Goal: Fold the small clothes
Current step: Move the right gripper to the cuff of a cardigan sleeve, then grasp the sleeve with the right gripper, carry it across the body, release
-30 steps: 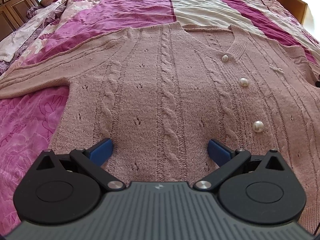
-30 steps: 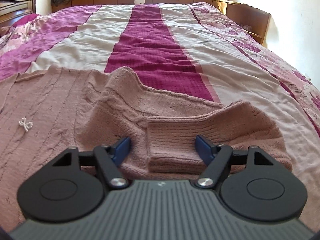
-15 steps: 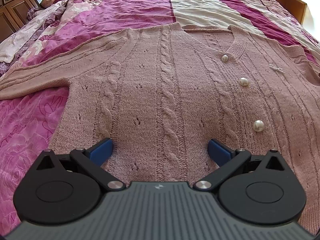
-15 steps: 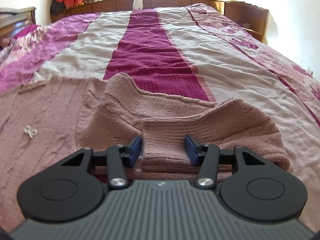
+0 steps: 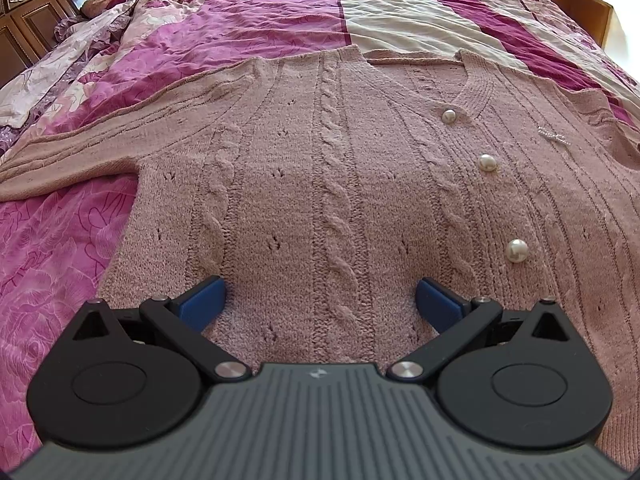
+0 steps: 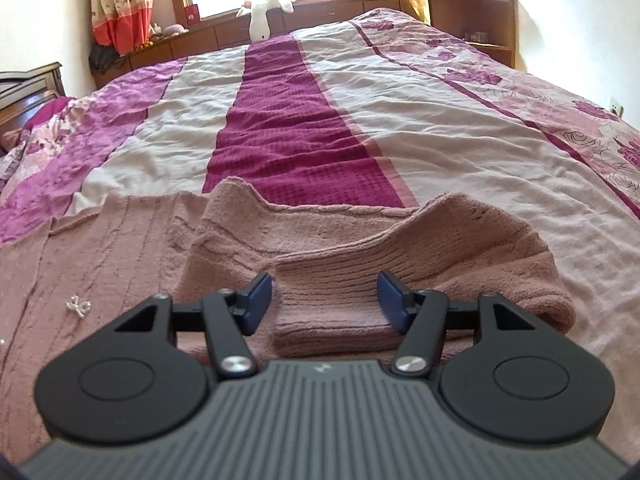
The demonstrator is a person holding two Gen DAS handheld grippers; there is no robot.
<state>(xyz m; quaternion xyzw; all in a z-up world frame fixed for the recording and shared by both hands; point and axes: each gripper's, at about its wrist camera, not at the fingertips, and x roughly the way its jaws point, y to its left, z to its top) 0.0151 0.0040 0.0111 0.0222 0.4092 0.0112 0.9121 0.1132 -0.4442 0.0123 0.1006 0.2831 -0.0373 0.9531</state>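
Note:
A dusty-pink cable-knit cardigan with pearl buttons lies flat on the bed. My left gripper is open, its blue fingers resting on the knit near the hem. In the right wrist view the cardigan's sleeve is folded back toward the body, and its ribbed cuff lies between the blue fingers of my right gripper. The jaws stand partly closed on either side of the cuff, with small gaps. The other sleeve stretches out to the left.
The bed has a striped bedspread in magenta, white and floral pink. A rumpled quilt lies at the far left by a wooden headboard. A wooden shelf unit and a white plush toy stand by the window.
My right gripper's jaws narrowed around the cuff and the gripper tilted up, showing more of the room. The left gripper has hardly moved.

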